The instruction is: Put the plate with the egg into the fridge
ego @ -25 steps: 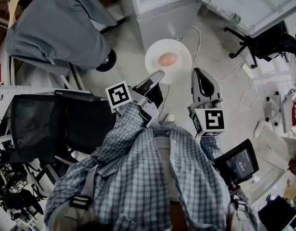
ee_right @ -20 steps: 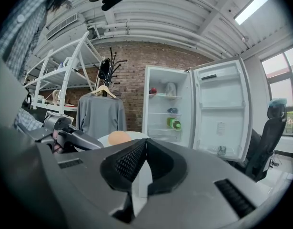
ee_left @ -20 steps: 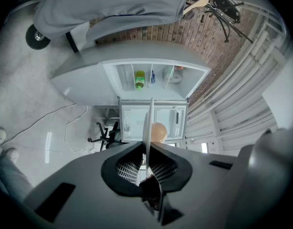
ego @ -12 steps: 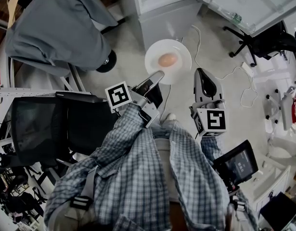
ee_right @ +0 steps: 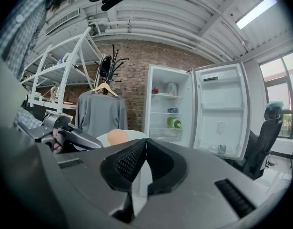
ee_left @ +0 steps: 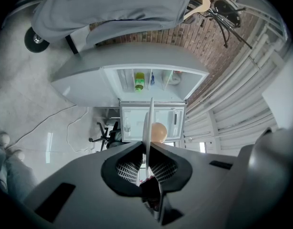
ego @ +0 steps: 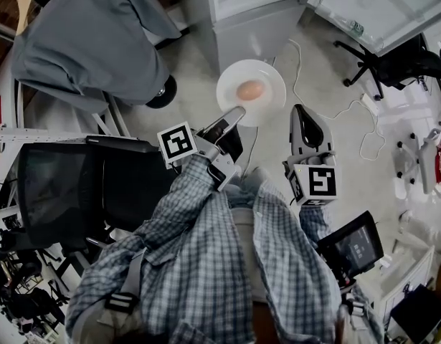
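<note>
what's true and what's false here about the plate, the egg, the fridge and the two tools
1. The left tool is shut on the rim of the plate. True.
2. The egg lies on the plate. True.
3. The fridge has its door closed. False: the door stands wide open.
4. The right tool also grips the plate. False: it is shut on nothing, apart from the plate.
5. The plate is already on a fridge shelf. False: it is held out in front of the fridge.
</note>
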Available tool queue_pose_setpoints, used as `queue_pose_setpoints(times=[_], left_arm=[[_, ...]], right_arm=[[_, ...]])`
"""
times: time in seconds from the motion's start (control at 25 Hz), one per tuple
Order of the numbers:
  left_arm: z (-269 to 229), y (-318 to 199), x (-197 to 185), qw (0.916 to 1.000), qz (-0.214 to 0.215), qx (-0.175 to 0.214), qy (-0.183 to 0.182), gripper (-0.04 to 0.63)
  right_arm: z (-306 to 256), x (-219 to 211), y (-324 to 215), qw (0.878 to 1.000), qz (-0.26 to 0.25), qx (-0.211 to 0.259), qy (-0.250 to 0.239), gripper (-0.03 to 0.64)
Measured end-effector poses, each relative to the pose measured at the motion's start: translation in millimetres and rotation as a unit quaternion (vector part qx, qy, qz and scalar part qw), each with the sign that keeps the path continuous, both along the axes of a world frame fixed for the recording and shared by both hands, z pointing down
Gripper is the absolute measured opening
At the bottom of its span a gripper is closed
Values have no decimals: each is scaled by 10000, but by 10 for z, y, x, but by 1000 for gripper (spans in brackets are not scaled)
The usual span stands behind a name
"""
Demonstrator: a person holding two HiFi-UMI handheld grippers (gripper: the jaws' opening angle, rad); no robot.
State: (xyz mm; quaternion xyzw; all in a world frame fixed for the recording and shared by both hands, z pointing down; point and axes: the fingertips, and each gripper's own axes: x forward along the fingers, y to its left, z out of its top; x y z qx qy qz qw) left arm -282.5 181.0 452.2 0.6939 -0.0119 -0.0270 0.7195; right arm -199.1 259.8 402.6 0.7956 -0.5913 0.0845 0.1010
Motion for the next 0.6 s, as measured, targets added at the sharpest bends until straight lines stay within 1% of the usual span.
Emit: queue_pose_setpoints(times=[0.08,0.24,0.36,0.48,0.6], left_arm=[[3,-6,-8,10000,1,-5,-4,26],[15,-20,-1,10000,20,4,-21,26],[-6,-21,14,10000,36,10,-5,26],[-23,-9,12,10000,43,36,0,26],[-13,-43,85,10000,11,39,-26,26]], right_arm=[[-56,-25,-48,9998,-16,203,17,6],[15,-37,-35,10000,-32,1,10,6],[-53,-20,-71,9996,-15,280,27,6],[11,-1,-39,9998,-43,197,23,6],[18,83,-100,9997,-114,215,29,6]])
